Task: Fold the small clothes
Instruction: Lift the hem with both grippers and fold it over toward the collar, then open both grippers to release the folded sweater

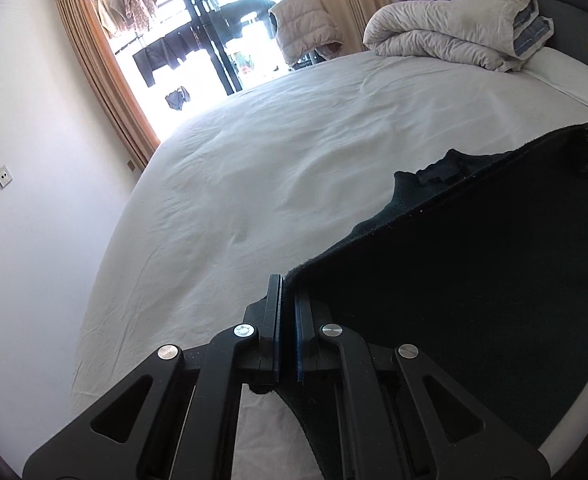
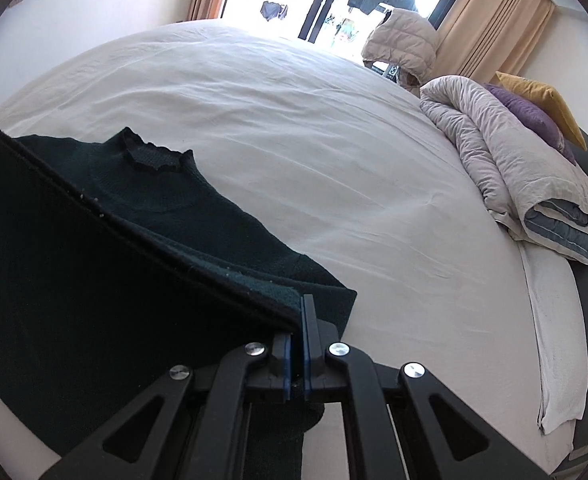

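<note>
Your left gripper point(image 1: 287, 312) and right gripper point(image 2: 299, 328) are each clenched on a hem corner of the dark green sweater point(image 2: 162, 200), whose collar end lies on the white bed point(image 2: 294, 128) toward the window side. Keep the raised hem taut and level between them as you carry it over the collar. The rolled duvet point(image 2: 514, 168) lies well apart at the headboard edge.

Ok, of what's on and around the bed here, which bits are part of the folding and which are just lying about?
In the job:
sweater, its hem lifted
left claw, shut on a hem corner
right claw, shut on the other corner
bed, the folding surface

Lying about:
duvet
purple pillow
yellow pillow
puffer jacket
</note>
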